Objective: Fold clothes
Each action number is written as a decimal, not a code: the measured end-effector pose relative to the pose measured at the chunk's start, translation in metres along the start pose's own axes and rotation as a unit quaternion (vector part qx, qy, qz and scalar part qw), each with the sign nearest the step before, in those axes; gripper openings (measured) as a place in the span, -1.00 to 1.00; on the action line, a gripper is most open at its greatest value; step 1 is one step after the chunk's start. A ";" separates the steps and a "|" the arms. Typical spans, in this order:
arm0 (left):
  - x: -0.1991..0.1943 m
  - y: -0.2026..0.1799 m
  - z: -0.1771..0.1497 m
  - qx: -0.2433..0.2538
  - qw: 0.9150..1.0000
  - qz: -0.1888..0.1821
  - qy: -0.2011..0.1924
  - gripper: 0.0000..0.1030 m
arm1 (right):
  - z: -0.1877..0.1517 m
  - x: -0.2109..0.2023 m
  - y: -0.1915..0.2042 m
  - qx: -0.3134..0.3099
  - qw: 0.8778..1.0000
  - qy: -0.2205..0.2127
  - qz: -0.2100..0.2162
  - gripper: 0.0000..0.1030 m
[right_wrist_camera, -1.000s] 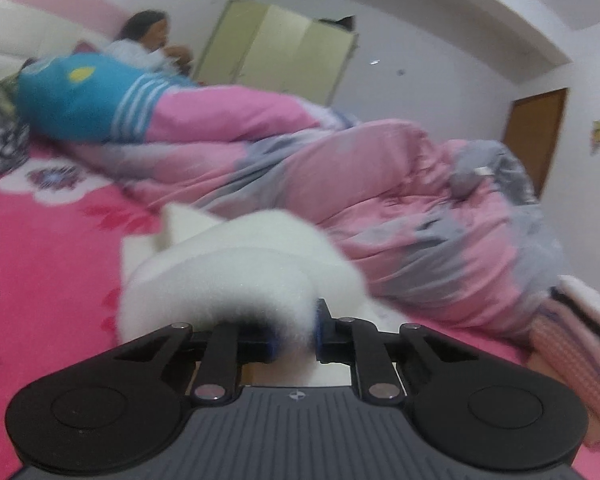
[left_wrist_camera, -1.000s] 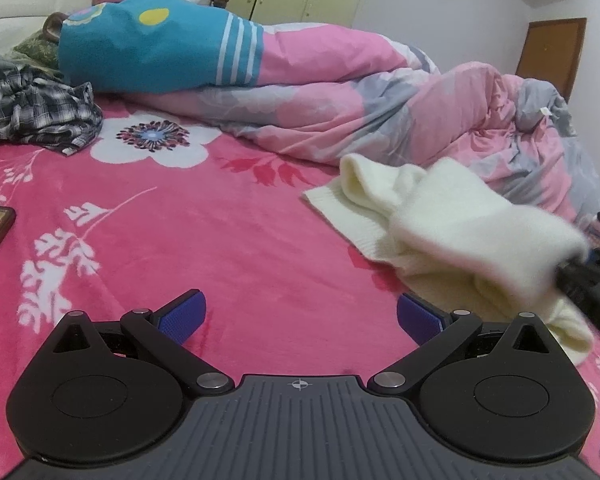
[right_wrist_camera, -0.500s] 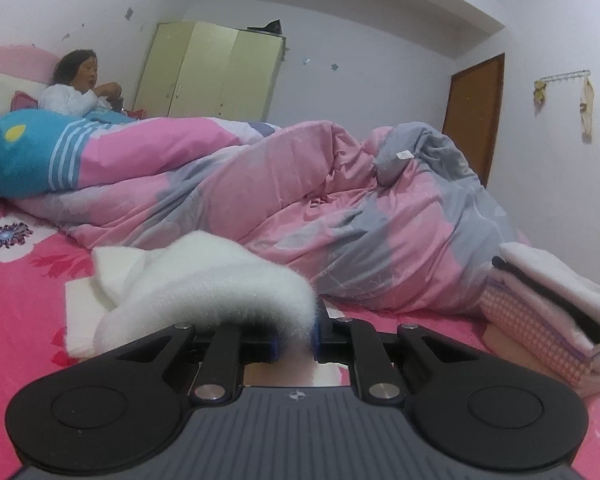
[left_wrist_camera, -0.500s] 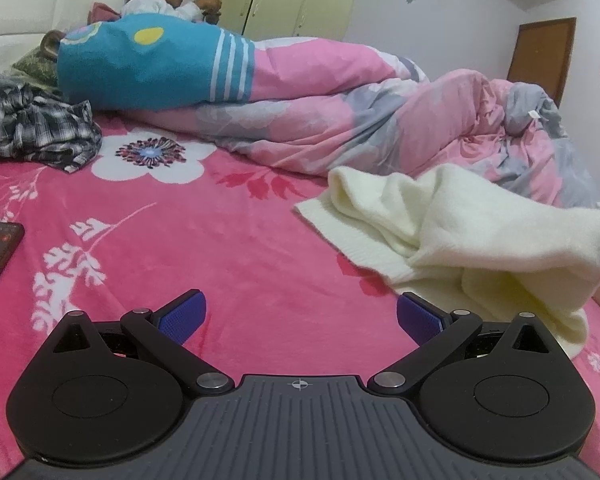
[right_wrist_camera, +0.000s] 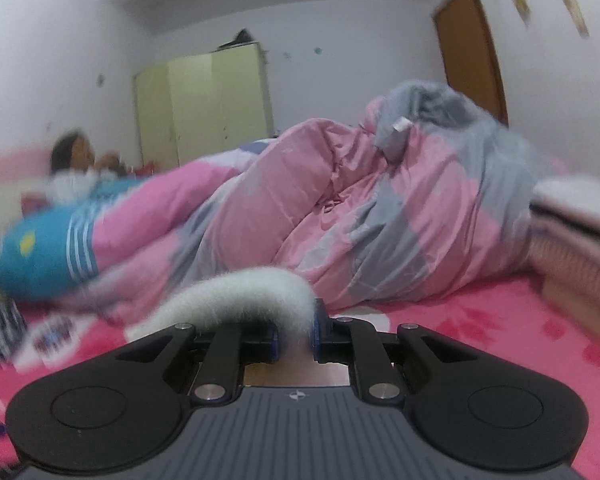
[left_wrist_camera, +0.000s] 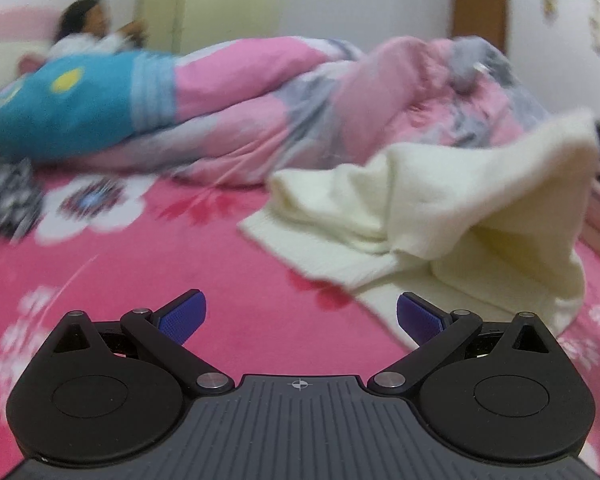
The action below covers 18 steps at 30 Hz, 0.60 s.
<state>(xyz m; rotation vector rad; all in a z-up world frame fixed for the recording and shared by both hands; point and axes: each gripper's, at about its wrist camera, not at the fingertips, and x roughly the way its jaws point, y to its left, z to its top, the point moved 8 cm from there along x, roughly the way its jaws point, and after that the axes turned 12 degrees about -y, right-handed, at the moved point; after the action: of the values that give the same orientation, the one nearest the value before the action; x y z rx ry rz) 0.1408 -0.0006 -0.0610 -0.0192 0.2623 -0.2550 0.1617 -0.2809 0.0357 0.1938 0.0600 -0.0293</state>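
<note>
The right tool (right_wrist_camera: pixel 294 330) is nipped tight on a fold of the cream sweater (left_wrist_camera: pixel 452 216), the fuzzy knit bunched between its blue pads and arching up and away to the left in that wrist's view. From the left wrist view the sweater is half lifted: one corner is pulled up toward the right edge of the picture, where a dark shape shows that I cannot make out clearly, while the remainder sags in folds and lies spread on the pink flowered bedspread (left_wrist_camera: pixel 188 264). The ribbed hem rests flat on the bed, closest to the middle.

The left tool (left_wrist_camera: pixel 298 318) hangs just above the bedspread with its jaws spread wide and nothing between them; the sweater's near edge lies just ahead and to the right of its right finger.

Behind the sweater a rumpled pink and grey quilt (right_wrist_camera: pixel 364 216) runs across the bed. A blue cushion with white stripes (left_wrist_camera: pixel 80 104) lies at its far left end, and a person (left_wrist_camera: pixel 88 32) sits beyond it by the headboard. A dark plaid garment (left_wrist_camera: pixel 8 196) is heaped at the left edge. A stack of folded clothes (right_wrist_camera: pixel 576 240) sits at the right of the bed. Pale green wardrobes (right_wrist_camera: pixel 204 100) and a brown door (right_wrist_camera: pixel 468 52) stand at the back wall.
</note>
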 end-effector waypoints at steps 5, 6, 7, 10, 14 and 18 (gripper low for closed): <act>0.042 -0.044 0.014 0.100 0.994 -0.040 -0.017 0.99 | 0.007 0.032 -0.050 0.111 0.994 0.018 0.003 -0.71; 0.051 -0.055 0.016 0.119 0.991 -0.051 -0.019 0.99 | 0.007 0.037 -0.059 0.129 0.991 0.021 0.003 -0.71; 0.058 -0.065 0.016 0.137 0.988 -0.062 -0.021 0.99 | 0.006 0.042 -0.068 0.147 0.989 0.024 0.003 -0.71; 0.086 -0.095 0.014 0.194 0.977 -0.086 -0.026 0.99 | 0.000 0.049 -0.092 0.183 0.983 0.028 0.000 -0.71; 0.112 -0.132 0.001 0.277 0.953 -0.122 -0.028 0.96 | -0.012 0.054 -0.113 0.205 0.978 0.035 0.006 -0.71; 0.127 -0.143 0.005 0.289 0.948 -0.131 -0.035 0.48 | -0.019 0.057 -0.125 0.190 0.981 0.039 0.004 -0.69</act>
<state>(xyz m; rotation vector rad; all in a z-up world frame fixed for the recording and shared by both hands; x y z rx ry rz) 0.2252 -0.1713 -0.0811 0.5201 0.1045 -0.5887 0.2131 -0.4007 -0.0106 0.5769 0.1328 -0.0253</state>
